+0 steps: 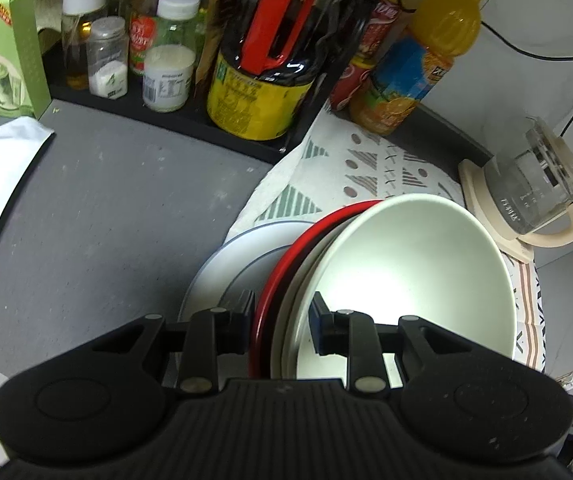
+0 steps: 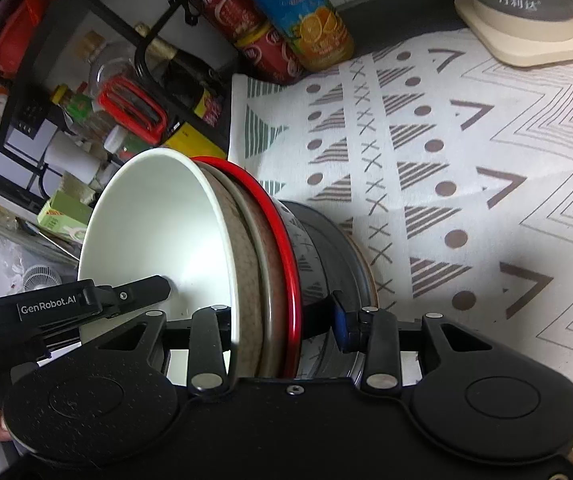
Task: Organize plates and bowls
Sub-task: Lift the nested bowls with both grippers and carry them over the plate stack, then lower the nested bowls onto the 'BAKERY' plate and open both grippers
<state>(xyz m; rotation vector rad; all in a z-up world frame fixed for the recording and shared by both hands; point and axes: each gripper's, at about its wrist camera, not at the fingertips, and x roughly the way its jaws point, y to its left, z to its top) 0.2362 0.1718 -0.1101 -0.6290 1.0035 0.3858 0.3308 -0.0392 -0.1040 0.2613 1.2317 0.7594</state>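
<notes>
- The stack of nested dishes is sitting tilted over the patterned cloth (image 2: 466,152) on the grey desk (image 1: 106,200): a white bowl (image 1: 414,272) on the open side, a brownish dish and a red-rimmed plate (image 1: 282,264) behind it, and a grey plate (image 1: 222,264) at the back
- The left gripper (image 1: 282,320) is closing part-way across several rims at once, one pad outside the red-rimmed plate, the other inside the white bowl
- The right gripper (image 2: 286,320) is pinching the same stack from the other side, its visible pad against the grey plate (image 2: 326,248) and its other finger hidden behind the white bowl (image 2: 154,232), so I cannot tell how firmly it is biting
- Risk: the dishes are only nested, not locked, so uneven squeeze could be letting an inner one slide out and drop on the cloth
- Risk: the two grippers pulling at different rates could be twisting the tilted stack apart
- Risk: a wide swing could be knocking the glass kettle (image 1: 534,184) or the orange bottle (image 1: 418,60) and cans just beside the cloth
</notes>
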